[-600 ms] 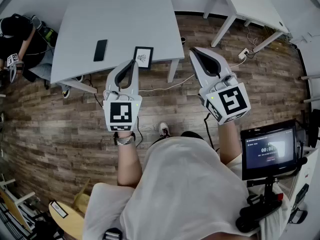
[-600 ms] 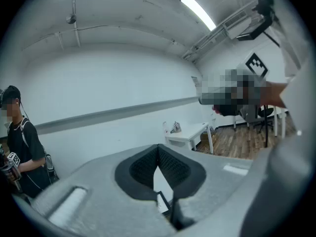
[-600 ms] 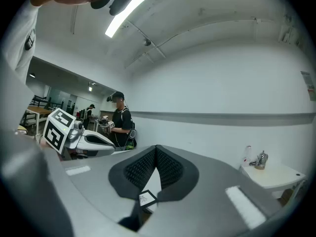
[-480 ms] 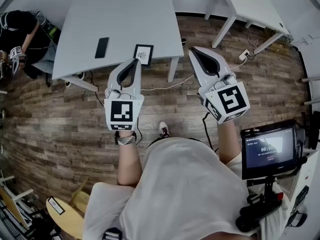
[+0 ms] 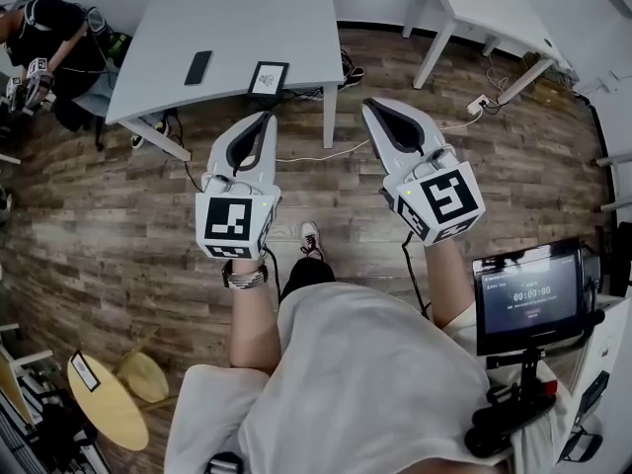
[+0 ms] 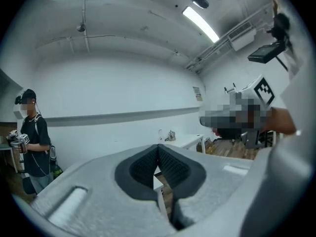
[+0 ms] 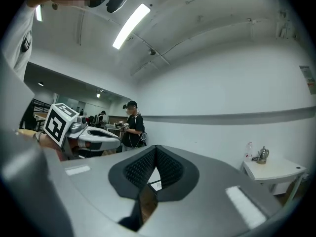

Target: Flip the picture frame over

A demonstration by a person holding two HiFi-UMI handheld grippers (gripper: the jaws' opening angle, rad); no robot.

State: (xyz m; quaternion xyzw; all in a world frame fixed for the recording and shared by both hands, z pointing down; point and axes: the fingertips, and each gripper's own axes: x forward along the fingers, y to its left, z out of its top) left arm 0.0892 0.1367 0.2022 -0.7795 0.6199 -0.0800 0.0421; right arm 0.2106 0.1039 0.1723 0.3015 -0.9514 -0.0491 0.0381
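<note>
A small black picture frame (image 5: 269,78) with a white mat lies on the grey table (image 5: 286,18), near its front edge. Both grippers are held level over the wooden floor, short of the table. My left gripper (image 5: 265,117) points at the table's front edge just below the frame, with its jaws shut and empty. My right gripper (image 5: 368,105) is to the right of the table leg, also shut and empty. In the left gripper view the dark pads (image 6: 170,164) meet at the tip. The right gripper view shows the same closed pads (image 7: 168,167).
A black phone (image 5: 197,67) lies on the table left of the frame. A white side table (image 5: 494,8) stands at the back right, and cables and a power strip (image 5: 481,102) cross the floor. A monitor on a stand (image 5: 531,294) is at my right. A person (image 5: 49,38) stands at the far left.
The table and frame now sit higher in the head view, farther from both gripper tips. The grippers stay shut and empty.
</note>
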